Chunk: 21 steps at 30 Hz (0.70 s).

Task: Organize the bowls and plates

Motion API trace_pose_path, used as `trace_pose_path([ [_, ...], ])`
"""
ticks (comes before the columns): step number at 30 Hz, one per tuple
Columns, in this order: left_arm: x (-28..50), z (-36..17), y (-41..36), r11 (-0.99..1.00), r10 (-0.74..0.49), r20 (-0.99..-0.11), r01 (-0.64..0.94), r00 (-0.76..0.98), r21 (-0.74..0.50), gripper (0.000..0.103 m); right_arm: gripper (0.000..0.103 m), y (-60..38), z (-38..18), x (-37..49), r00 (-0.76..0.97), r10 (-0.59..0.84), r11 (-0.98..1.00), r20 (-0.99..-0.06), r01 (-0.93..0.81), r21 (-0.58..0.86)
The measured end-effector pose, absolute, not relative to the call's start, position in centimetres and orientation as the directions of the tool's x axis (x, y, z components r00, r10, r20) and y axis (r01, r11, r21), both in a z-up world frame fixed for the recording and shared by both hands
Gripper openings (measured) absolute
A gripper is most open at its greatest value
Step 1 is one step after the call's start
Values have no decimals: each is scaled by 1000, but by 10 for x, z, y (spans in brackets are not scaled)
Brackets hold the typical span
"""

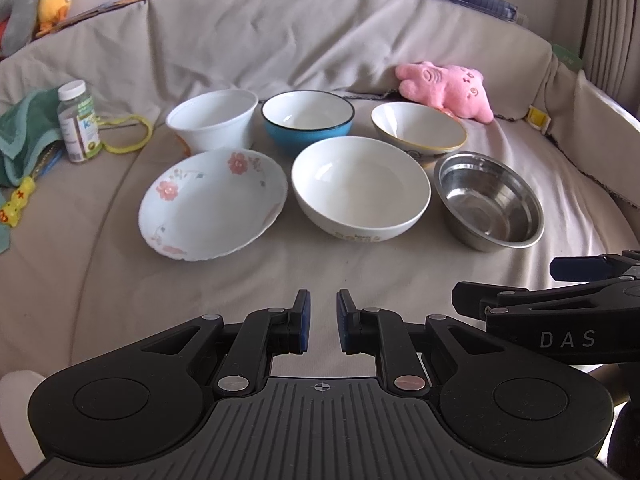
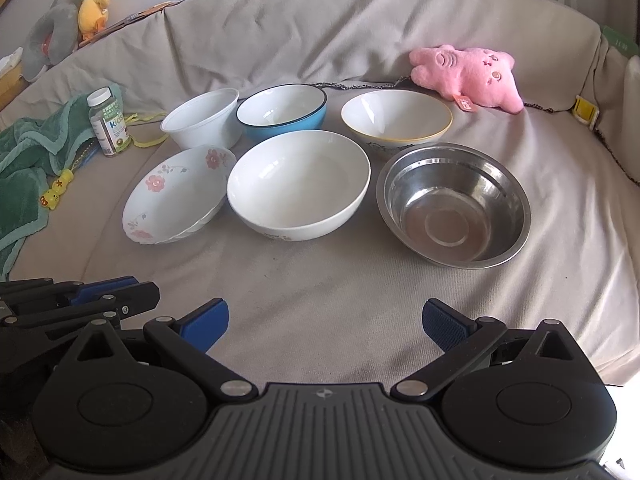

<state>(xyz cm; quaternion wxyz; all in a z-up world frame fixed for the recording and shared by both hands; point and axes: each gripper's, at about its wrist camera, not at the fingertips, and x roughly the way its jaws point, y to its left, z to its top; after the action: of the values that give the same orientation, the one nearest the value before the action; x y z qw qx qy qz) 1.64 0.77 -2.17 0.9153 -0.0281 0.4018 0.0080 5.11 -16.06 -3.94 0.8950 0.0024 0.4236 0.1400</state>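
Note:
Several bowls sit in two rows on a beige sofa cover. The back row holds a plain white bowl, a blue bowl and a yellow-rimmed bowl. In front lie a flowered plate, tilted on the cloth, a large white bowl and a steel bowl. My left gripper is shut with nothing in it, short of the front row. My right gripper stands open and empty, facing the large white bowl and the steel bowl.
A pink plush toy lies behind the yellow-rimmed bowl. At the left are a vitamin bottle, a green towel and small yellow toys. The sofa back rises behind the bowls.

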Motion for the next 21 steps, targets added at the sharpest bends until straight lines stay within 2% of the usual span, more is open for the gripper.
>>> trace_pose_path([
  [5, 22, -26, 18, 998, -19, -719, -29, 695, -54, 17, 103, -156, -45, 59, 602, 242, 961, -760, -256, 103],
  [8, 35, -36, 45, 980, -123, -738, -38, 664, -197, 17, 103, -147, -48, 64, 619, 221, 959, -754, -278, 53],
  [12, 52, -66, 99, 892, -265, -745, -136, 612, -430, 17, 103, -133, -54, 79, 628, 207, 956, -751, -294, 18],
  [15, 56, -85, 129, 849, -280, -739, -200, 613, -488, 17, 103, -119, -63, 94, 614, 203, 952, -763, -307, 6],
  [18, 64, -109, 150, 766, -374, -723, -246, 581, -594, 17, 103, -101, -68, 114, 568, 225, 942, -792, -334, 29],
  [21, 69, -116, 159, 763, -350, -731, -274, 586, -585, 17, 103, -87, -67, 132, 541, 275, 934, -795, -347, 86],
])
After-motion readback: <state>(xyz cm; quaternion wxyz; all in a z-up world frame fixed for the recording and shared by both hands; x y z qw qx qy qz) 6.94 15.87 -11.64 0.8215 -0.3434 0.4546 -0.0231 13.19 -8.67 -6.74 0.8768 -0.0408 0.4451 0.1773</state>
